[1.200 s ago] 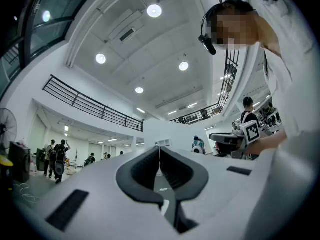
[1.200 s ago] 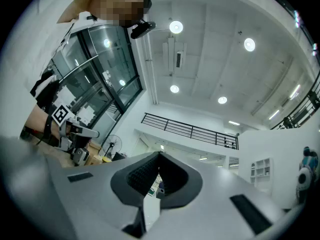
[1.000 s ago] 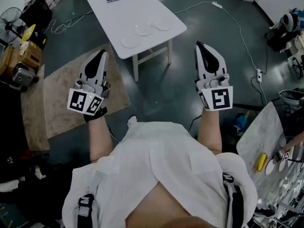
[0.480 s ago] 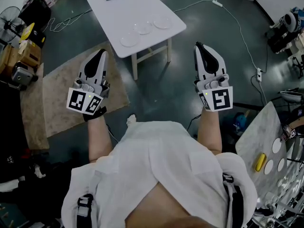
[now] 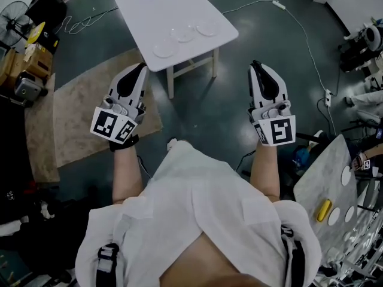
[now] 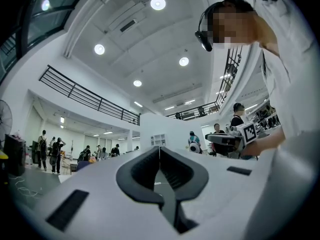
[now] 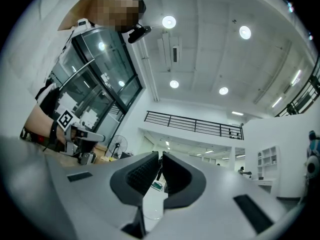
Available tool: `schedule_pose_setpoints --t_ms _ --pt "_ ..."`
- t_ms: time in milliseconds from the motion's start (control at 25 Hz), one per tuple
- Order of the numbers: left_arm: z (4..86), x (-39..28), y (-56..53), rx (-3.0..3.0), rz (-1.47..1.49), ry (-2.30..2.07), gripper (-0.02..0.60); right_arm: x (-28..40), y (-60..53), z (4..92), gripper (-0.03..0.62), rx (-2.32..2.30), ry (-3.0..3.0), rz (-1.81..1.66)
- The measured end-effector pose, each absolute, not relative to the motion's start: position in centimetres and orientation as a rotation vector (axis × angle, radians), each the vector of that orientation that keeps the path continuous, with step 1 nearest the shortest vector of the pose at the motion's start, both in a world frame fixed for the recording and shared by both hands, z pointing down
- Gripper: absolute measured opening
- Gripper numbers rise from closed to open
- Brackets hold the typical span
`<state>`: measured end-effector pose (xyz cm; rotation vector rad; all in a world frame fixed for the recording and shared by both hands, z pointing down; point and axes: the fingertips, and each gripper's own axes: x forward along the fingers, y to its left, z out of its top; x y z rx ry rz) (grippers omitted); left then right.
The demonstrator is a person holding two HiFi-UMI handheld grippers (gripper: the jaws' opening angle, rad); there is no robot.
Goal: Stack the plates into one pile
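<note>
Presently the step in hand is judged to be the approach: nothing has been picked up and no pile has been begun. The left gripper (image 5: 140,68) is clenched, pads pressed together with nothing between them, as confirmed in the left gripper view. The right gripper (image 5: 255,64) is all but closed, only a thin slit being left between its ribbed black pads, and it is likewise empty. Both are held in the middle of the head view, well apart from the table (image 5: 143,17) at upper centre. The three plates (image 5: 182,34) are found there in a slanting row near the table's closer edge, each just beside the next, none overlapping. They are noted as round, shallow and glassy-looking, pale against the smooth white tabletop, so the rims are hard to make out. For a clean first grasp, the jaws should be opened before the table is reached, an end plate pinched by its thin rim, and the plate kept level and lowered centred onto its neighbour. A slick rim is expected to slip under a light pinch.
</note>
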<state>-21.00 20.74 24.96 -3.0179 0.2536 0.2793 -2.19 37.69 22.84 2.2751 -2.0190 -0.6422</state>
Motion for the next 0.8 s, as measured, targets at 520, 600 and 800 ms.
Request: schedule_pose_setpoints --t_ms 520,600,800 --pt "28.1 -15.2 12.7 -3.066 0.296 0.272 0.011 2.0 28.4 25.7 0.037 2.17 -2.086 -0.58" --pt "28.2 -14.1 10.5 -3.071 0.308 0.277 0.011 3.0 26.1 26.0 0.046 2.153 -2.095 -0.57" --pt "28.3 -10.8 4.5 -3.093 0.31 0.285 0.012 5.3 19.7 27.4 0.075 2.11 -2.106 -0.491"
